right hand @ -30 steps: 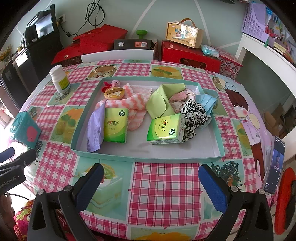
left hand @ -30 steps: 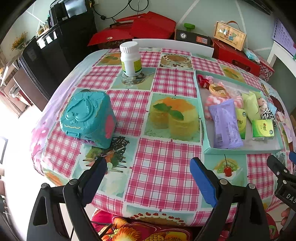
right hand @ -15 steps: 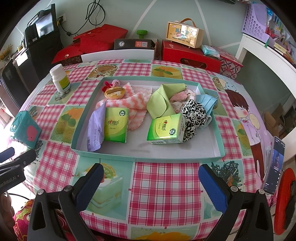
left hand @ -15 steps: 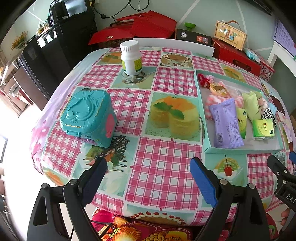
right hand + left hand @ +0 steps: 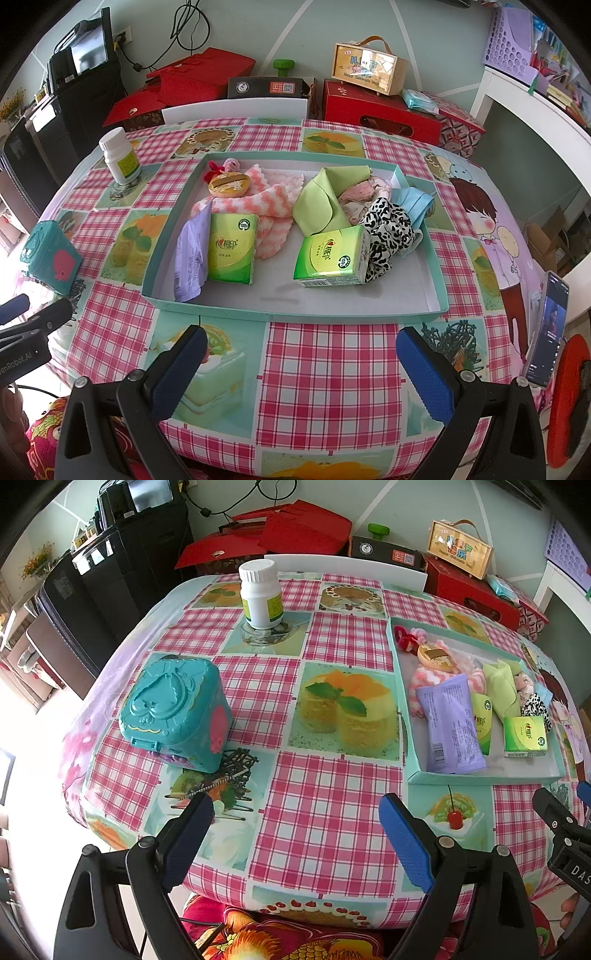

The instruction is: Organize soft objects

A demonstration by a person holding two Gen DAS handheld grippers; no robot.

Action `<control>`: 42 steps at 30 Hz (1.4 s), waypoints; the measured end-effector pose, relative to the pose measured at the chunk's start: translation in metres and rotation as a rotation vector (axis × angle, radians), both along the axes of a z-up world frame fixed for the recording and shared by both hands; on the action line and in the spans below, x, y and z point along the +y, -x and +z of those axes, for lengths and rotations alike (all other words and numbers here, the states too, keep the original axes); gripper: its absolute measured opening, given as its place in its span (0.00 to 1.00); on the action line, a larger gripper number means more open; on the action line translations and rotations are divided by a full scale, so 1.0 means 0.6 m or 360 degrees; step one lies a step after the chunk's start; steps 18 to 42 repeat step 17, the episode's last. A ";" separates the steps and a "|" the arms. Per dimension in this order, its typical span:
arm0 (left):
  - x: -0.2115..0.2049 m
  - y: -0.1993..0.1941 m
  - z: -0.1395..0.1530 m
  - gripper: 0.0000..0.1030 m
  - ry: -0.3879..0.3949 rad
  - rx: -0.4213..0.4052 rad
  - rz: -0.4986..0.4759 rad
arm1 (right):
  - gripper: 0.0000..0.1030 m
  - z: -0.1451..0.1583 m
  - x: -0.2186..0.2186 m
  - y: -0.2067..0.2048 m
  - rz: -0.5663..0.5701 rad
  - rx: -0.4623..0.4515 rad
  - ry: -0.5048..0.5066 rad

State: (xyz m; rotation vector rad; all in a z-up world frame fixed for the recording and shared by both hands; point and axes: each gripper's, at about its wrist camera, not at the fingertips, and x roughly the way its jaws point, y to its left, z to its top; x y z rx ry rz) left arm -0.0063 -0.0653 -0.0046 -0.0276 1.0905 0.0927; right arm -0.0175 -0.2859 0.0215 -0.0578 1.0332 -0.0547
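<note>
A teal tray [image 5: 295, 314] [image 5: 480, 777] on the checked table holds soft items: a purple wipes pack [image 5: 192, 254] [image 5: 448, 725], two green tissue packs [image 5: 232, 247] [image 5: 330, 256], a pink-and-white towel [image 5: 266, 206], a green cloth [image 5: 317, 203], a leopard-print cloth [image 5: 388, 232], a blue face mask [image 5: 415, 203] and a round yellow item [image 5: 228, 184]. My right gripper [image 5: 301, 369] is open and empty, held near the table's front edge before the tray. My left gripper [image 5: 297, 834] is open and empty, left of the tray.
A teal toy box [image 5: 175, 712] [image 5: 50, 254] sits at the table's left. A white pill bottle [image 5: 261, 594] [image 5: 120, 155] stands at the back left. A phone [image 5: 548, 328] stands at the right edge. Red boxes [image 5: 380, 110] sit behind the table.
</note>
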 end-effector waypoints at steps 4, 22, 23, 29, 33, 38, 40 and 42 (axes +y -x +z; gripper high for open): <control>0.000 0.000 0.000 0.89 0.0001 0.0000 0.0000 | 1.00 0.000 0.000 -0.001 0.0000 0.0000 0.0000; 0.004 -0.002 0.007 0.89 0.0006 -0.0030 -0.0014 | 1.00 0.000 0.000 -0.002 0.0001 0.0003 0.0001; 0.004 -0.002 0.007 0.89 0.0006 -0.0030 -0.0014 | 1.00 0.000 0.000 -0.002 0.0001 0.0003 0.0001; 0.004 -0.002 0.007 0.89 0.0006 -0.0030 -0.0014 | 1.00 0.000 0.000 -0.002 0.0001 0.0003 0.0001; 0.004 -0.002 0.007 0.89 0.0006 -0.0030 -0.0014 | 1.00 0.000 0.000 -0.002 0.0001 0.0003 0.0001; 0.004 -0.002 0.007 0.89 0.0006 -0.0030 -0.0014 | 1.00 0.000 0.000 -0.002 0.0001 0.0003 0.0001; 0.004 -0.002 0.007 0.89 0.0006 -0.0030 -0.0014 | 1.00 0.000 0.000 -0.002 0.0001 0.0003 0.0001; 0.004 -0.002 0.007 0.89 0.0006 -0.0030 -0.0014 | 1.00 0.000 0.000 -0.002 0.0001 0.0003 0.0001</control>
